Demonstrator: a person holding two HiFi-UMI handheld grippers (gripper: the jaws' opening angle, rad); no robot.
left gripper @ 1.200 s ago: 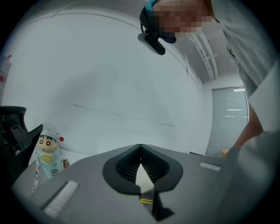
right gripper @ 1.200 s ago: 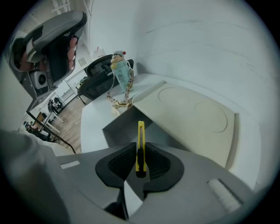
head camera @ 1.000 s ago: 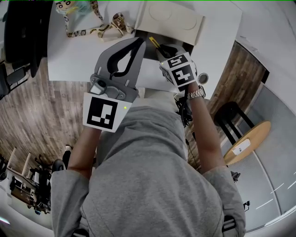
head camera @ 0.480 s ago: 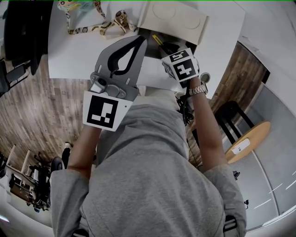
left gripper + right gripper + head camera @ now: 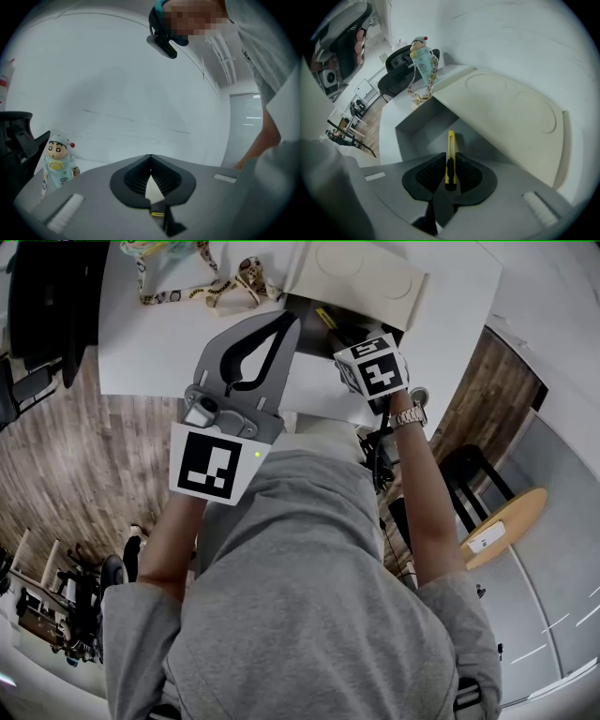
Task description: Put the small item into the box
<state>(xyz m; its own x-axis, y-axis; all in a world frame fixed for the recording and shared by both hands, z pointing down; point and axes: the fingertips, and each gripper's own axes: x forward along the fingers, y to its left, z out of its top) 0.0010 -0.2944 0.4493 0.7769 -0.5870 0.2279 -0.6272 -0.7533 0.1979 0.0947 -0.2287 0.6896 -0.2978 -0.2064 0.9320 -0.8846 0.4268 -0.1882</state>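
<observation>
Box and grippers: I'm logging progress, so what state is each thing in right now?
Box: open, lid tilted up.
Yellow cutter: clamped, tip pointing into the open box, not released.
Right gripper: jaws shut on the cutter.
Left gripper: jaws shut, empty.
Toy figure: upright on the table.

Office-like workroom, white table (image 5: 141, 352) on wood-plank floor (image 5: 66, 474), black office chair (image 5: 42, 296) left of the table, round wooden side table (image 5: 511, 519) to its right.

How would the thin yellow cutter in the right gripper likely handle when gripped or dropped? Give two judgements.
The yellow cutter juts straight past the fingers of the right gripper, so it is probably stiff. It looks slim and flat: likely light, and should lie still rather than roll in the box.
</observation>
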